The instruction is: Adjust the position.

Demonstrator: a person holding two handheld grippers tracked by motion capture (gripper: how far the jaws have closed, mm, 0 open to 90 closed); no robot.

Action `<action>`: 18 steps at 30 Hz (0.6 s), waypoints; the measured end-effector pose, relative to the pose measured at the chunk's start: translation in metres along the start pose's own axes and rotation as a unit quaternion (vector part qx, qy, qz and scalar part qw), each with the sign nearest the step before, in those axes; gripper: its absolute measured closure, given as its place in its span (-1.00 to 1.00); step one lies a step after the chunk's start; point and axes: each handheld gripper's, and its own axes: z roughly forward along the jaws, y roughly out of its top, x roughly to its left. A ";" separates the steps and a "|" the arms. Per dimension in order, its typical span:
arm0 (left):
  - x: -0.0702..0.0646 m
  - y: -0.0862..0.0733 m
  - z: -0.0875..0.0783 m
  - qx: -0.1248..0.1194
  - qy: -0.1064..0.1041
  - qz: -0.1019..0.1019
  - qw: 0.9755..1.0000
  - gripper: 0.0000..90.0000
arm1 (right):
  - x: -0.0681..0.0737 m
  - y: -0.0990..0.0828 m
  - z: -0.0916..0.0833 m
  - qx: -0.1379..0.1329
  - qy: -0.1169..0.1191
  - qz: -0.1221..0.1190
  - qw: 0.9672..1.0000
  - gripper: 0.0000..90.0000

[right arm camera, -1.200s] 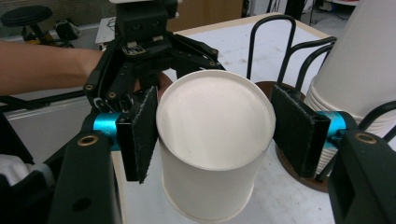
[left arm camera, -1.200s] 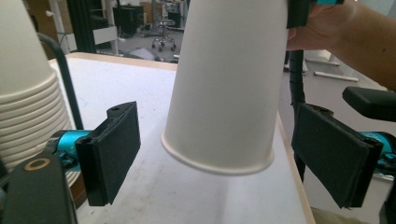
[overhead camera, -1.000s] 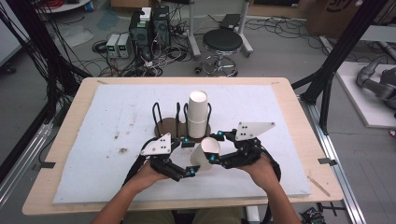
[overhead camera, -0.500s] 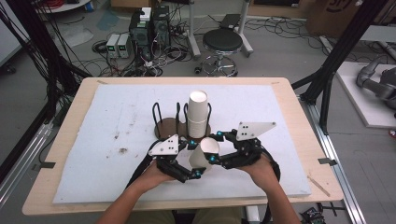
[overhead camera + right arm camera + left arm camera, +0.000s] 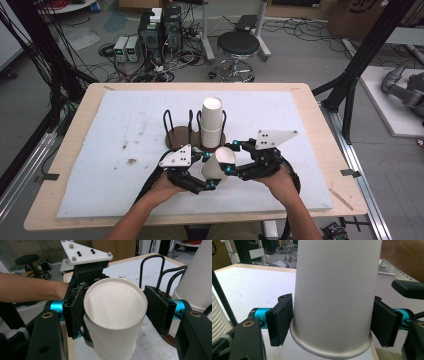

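Note:
A white paper cup is held on its side just above the white mat, between both grippers. My left gripper comes in from the left, and its jaws have just been closing. Its pads now press the cup just above the rolled rim. My right gripper comes in from the right and is shut on the other end. One round end of the cup faces that camera, between the black pads.
A tall stack of white cups stands in a black wire holder on a brown base, just behind the grippers. The white mat covers the wooden table. Black frame posts, a stool and cables lie beyond the far edge.
The left gripper's jaws have closed onto the cup. Both hands and the cup have stayed where they were.

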 end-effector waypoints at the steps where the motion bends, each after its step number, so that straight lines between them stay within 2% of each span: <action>1: -0.001 0.000 0.000 0.001 0.001 0.000 1.000 -0.39 | -0.001 0.000 0.000 0.000 0.001 0.001 1.000 -0.19; 6: -0.004 0.004 -0.004 0.026 0.006 0.005 1.000 -0.30 | -0.003 -0.004 0.001 0.003 0.003 0.010 1.000 -0.22; 9: -0.003 0.008 -0.008 0.029 0.009 0.004 1.000 -0.31 | -0.003 -0.004 0.003 0.002 0.005 0.013 1.000 -0.38; 11: -0.002 0.011 -0.011 0.034 0.013 0.006 0.999 -0.31 | -0.002 -0.004 0.004 0.000 0.004 0.012 1.000 -0.55; 18: -0.001 0.019 -0.023 0.084 0.018 0.016 0.996 -0.31 | -0.004 -0.005 0.003 0.008 -0.006 0.002 1.000 -0.57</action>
